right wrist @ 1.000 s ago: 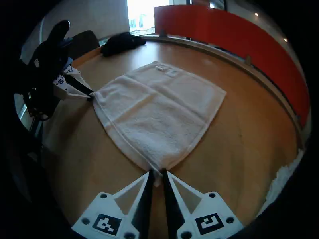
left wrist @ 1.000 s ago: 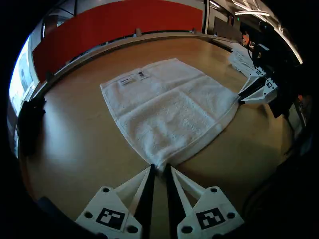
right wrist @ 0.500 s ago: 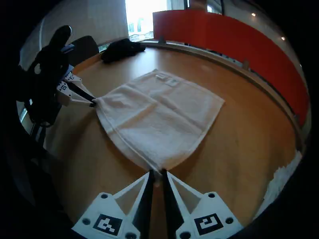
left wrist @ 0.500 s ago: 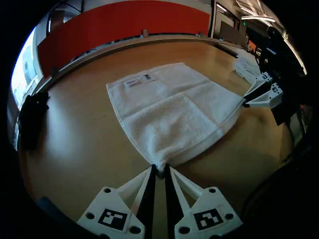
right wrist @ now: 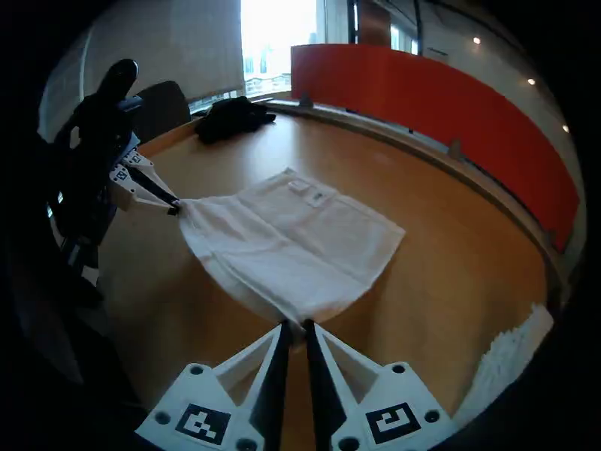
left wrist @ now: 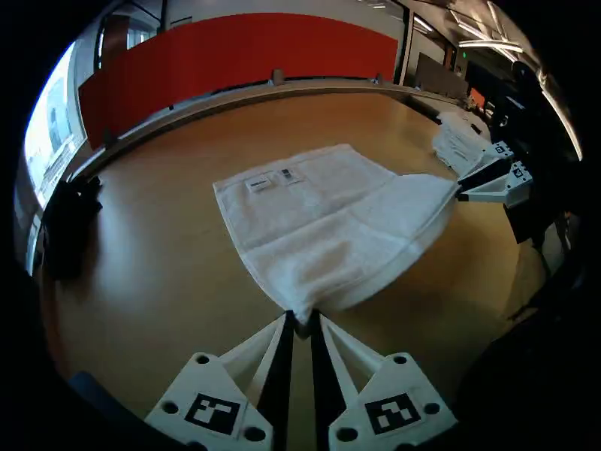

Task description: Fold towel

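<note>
1. The left gripper (left wrist: 300, 319) has its jaws closed on one near corner of the white terry towel (left wrist: 330, 218). The cloth bunches to a point between the two white fingers.
2. The right gripper (right wrist: 294, 327) has its jaws pressed together on the other near corner of the towel, in the same way.
3. In the left gripper view, the right gripper (left wrist: 460, 189) shows at the right edge, pinching its corner. In the right gripper view, the left gripper (right wrist: 174, 207) shows at the left, held by a dark-sleeved hand.
4. The towel lies near the middle of the light brown wooden worktop (left wrist: 165, 248). Its near edge, stretched between the two grippers, is raised off the surface and casts a shadow beneath. Its far part rests flat on the wood.
5. Two small sewn labels (left wrist: 272, 179) sit side by side near the far edge of the towel, facing up.
6. A stack of white folded cloths (left wrist: 458, 139) lies on the worktop beside the right gripper, apart from the towel.
7. A black crumpled heap (right wrist: 233, 116) rests on the far rim of the worktop, well apart from the towel.
8. A long red partition panel (left wrist: 248, 52) stands along the worktop's back edge.
</note>
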